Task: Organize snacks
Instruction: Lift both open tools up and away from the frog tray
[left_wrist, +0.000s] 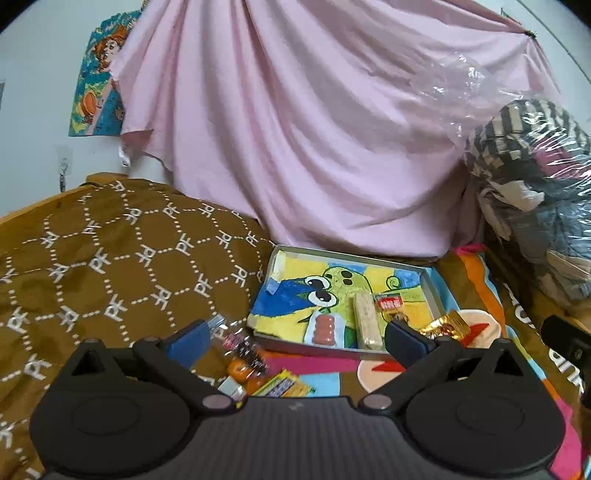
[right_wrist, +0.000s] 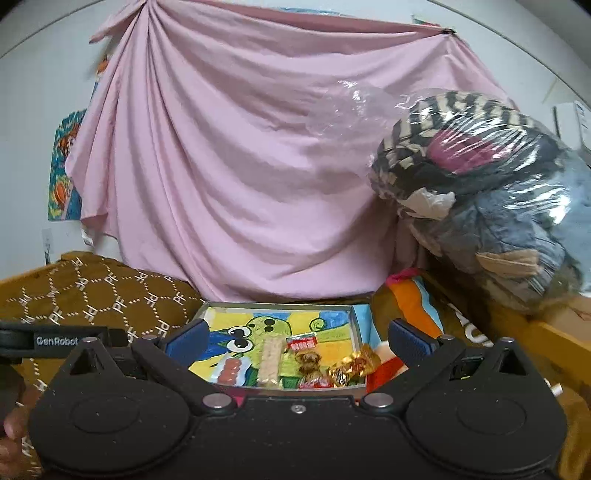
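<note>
Both grippers, left (left_wrist: 295, 339) and right (right_wrist: 295, 341), jaws spread and empty. Loose snacks (left_wrist: 245, 360) at lower centre: light, crinkly, slippery wrappers; pinch across the middle.

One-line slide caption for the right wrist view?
Open right gripper hovers empty before the shallow tray holding wrapped snacks, pink sheet behind.

Pink sheet (left_wrist: 314, 129) hangs behind the tray (left_wrist: 436, 291), whose floor shows a green cartoon face on yellow and blue. Left of the tray, a brown blanket (left_wrist: 110, 251) carries white dotted hexagons.
</note>
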